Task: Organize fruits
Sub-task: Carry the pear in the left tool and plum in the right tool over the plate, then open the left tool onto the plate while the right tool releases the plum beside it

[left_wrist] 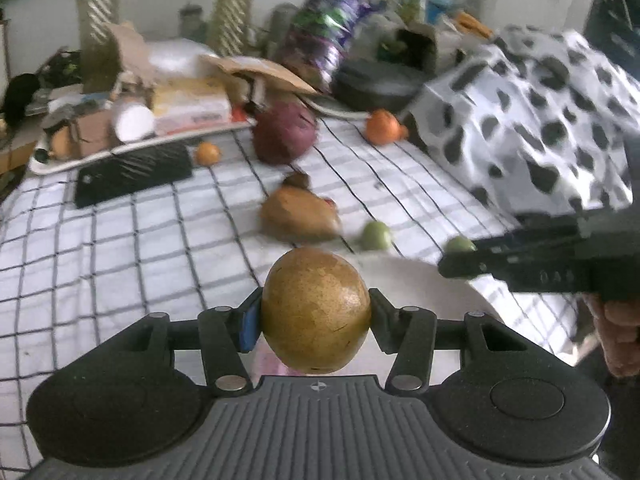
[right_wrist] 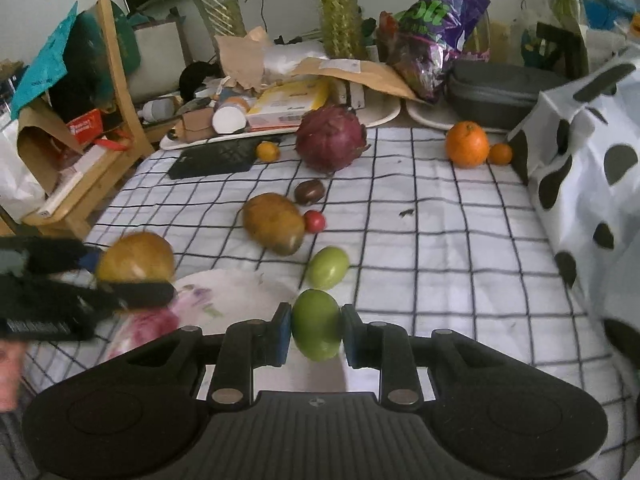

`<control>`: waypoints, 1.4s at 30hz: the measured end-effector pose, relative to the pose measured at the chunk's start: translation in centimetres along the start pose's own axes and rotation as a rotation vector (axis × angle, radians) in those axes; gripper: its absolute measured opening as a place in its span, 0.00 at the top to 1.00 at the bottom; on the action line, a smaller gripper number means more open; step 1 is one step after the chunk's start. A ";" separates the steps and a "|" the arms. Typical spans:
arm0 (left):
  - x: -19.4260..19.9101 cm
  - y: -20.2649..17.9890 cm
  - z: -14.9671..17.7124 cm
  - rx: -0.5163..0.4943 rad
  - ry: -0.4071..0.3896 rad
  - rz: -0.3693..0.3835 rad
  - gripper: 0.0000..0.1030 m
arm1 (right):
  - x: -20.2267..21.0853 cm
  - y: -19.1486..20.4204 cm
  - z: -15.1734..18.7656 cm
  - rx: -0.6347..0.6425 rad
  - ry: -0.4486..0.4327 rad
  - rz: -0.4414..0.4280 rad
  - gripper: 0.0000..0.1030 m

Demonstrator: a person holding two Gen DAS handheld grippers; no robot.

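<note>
Holding brown fruit (left_wrist: pixel 316 312) tight, left hand-held gripper (left_wrist: pixel 316 314) hangs over plate (left_wrist: pixel 432 284). Right hand-held gripper (right_wrist: pixel 316 334) squeezes green fruit (right_wrist: pixel 316 330) beside plate. Risk: round fruit slips out, rolls off plate, bumps loose green fruit (right_wrist: pixel 327 267) just behind plate. Both point slanting down.

left gripper (left_wrist: pixel 316 316) | black ribbed body | blue pads | silver screws

A lived-in home: a checked cloth (right_wrist: pixel 440 240) covers the surface, potted plants (right_wrist: pixel 340 12) stand behind, with a wooden chair (right_wrist: pixel 116 92) and household clutter.
</note>
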State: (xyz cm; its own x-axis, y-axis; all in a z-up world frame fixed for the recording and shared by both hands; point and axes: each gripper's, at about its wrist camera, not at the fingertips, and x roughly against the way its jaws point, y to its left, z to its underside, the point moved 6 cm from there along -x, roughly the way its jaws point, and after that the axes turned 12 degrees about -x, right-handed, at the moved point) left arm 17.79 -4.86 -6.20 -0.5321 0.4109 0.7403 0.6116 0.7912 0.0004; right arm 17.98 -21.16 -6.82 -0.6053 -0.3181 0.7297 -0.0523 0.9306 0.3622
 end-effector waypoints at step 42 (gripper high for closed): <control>2.0 -2.0 2.7 -0.078 0.055 -0.029 0.40 | -1.2 0.8 1.2 -0.172 0.072 -0.055 0.34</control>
State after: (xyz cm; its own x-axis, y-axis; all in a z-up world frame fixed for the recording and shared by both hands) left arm 13.94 -4.39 -6.58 -0.5182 0.3612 0.7752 0.6413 0.7638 0.0728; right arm 17.75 -19.82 -8.07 -0.5463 -0.3857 0.7435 0.0562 0.8688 0.4920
